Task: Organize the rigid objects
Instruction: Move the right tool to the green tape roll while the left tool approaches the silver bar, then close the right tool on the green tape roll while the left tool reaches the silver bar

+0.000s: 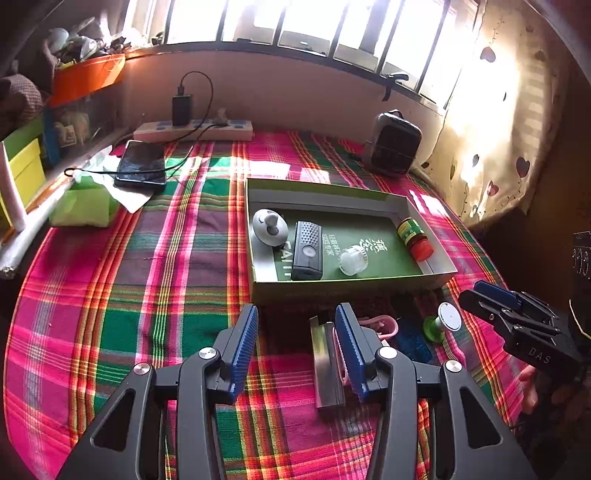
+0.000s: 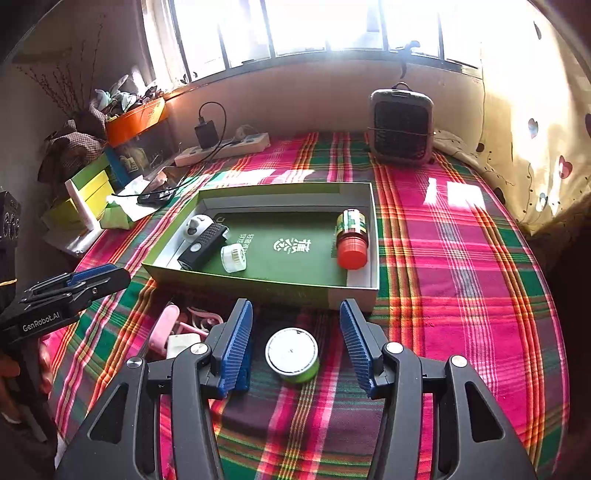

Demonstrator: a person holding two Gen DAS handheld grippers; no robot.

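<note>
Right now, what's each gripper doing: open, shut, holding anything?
Left gripper: open, holding nothing.
Right gripper: open, a round green-rimmed lid lies between its jaws, not gripped.

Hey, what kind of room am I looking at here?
Probably a lived-in room at home, maybe a bedroom: a plaid cloth covers the surface below a barred window, with a heart-print curtain, a power strip and a small heater.

Both grippers point slantwise downward side by side. The left gripper (image 1: 297,345) stands half open, empty; the right gripper (image 2: 295,341) likewise gapes, pads touching nothing.
</note>
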